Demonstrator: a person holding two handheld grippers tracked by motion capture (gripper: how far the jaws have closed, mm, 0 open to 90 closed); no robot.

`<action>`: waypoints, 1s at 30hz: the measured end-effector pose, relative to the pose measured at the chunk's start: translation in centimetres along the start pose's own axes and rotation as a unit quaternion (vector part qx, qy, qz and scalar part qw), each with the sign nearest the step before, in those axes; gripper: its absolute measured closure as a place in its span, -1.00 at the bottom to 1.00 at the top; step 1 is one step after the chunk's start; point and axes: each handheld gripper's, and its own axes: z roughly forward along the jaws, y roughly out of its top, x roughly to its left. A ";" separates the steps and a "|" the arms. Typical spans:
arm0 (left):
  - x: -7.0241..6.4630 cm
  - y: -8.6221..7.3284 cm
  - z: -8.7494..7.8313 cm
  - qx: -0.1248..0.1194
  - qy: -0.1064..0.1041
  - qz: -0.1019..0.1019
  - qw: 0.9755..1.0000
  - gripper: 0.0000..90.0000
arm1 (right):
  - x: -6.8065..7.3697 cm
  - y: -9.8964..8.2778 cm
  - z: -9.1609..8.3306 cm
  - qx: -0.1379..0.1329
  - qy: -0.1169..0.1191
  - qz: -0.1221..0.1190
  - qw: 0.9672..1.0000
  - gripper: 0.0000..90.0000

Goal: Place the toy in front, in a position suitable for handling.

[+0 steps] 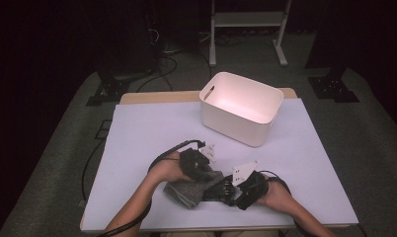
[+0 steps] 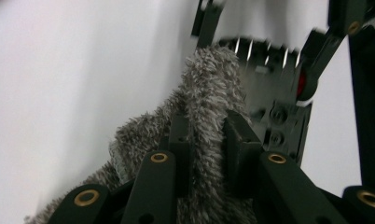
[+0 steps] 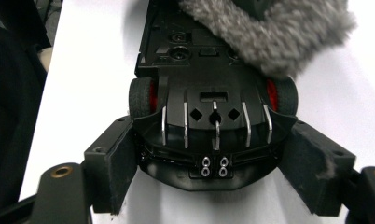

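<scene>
Gripping a fold of the grey fuzzy cloth, the left tongs are clamped with both pads pressed into the pile, the fabric rising between them toward 12 o'clock in the left gripper view. Straddling the end of the black toy car, the right tongs stand wide, one pad at 9 o'clock of the car's body and one at 3 o'clock, close against its flanks; cannot tell whether they press on it. Car lying belly-up, red-hubbed wheels at either side, silver ribs across its end. Cloth draped over the car's far end, at 12 to 1 o'clock from the right tongs. Seen from the high view, cloth and car at the near edge of the white surface, between the left tongs at 10 o'clock and the right tongs at 3 o'clock. White bin standing well apart at 12 o'clock, toward the far edge.
</scene>
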 end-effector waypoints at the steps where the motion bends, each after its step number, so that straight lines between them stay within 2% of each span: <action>1: 0.0 -0.1 -0.1 -0.002 0.000 0.000 1.000 0.68 | 0.0 0.0 0.0 -0.001 0.001 0.001 1.000 -0.49; 3: -0.1 0.0 0.1 -0.006 -0.005 0.001 1.000 0.68 | 0.0 0.1 0.1 -0.002 0.001 0.000 1.000 -0.49; 8: -0.7 1.5 0.5 -0.012 -0.014 0.021 1.000 0.68 | 0.1 0.2 0.2 0.000 0.002 0.003 1.000 -0.49; 10: -1.4 2.5 0.8 -0.012 -0.022 0.040 0.999 0.68 | 0.1 0.3 0.3 -0.001 0.002 0.005 1.000 -0.49; 13: -2.4 3.5 1.2 -0.019 -0.041 0.056 0.997 0.67 | 0.1 0.3 0.4 -0.003 0.003 0.004 1.000 -0.49; 15: -3.1 3.8 1.6 -0.011 -0.044 0.067 0.997 0.65 | 0.1 0.3 0.3 -0.003 0.003 0.006 1.000 -0.49; 18: -3.4 3.4 1.4 -0.020 -0.058 0.065 0.996 0.64 | 0.2 0.2 0.4 -0.002 -0.002 -0.002 1.000 -0.49; 20: -3.4 2.9 1.1 -0.016 -0.059 0.063 0.996 0.65 | 0.2 0.2 0.3 -0.004 -0.001 0.000 1.000 -0.49; 21: -3.4 2.5 1.0 -0.014 -0.058 0.062 0.996 0.66 | 0.2 0.2 0.3 -0.004 -0.001 0.000 1.000 -0.49; 24: -2.9 1.1 0.4 0.003 -0.032 0.046 0.998 0.67 | 0.1 0.1 0.3 -0.006 0.003 0.004 1.000 -0.49; 26: -2.4 0.4 0.1 -0.002 -0.027 0.032 0.999 0.67 | 0.0 0.1 0.3 -0.009 0.004 0.007 1.000 -0.49; 30: -2.3 0.7 0.4 -0.010 -0.036 0.032 0.999 0.68 | 0.0 0.1 0.4 -0.008 0.004 0.007 1.000 -0.49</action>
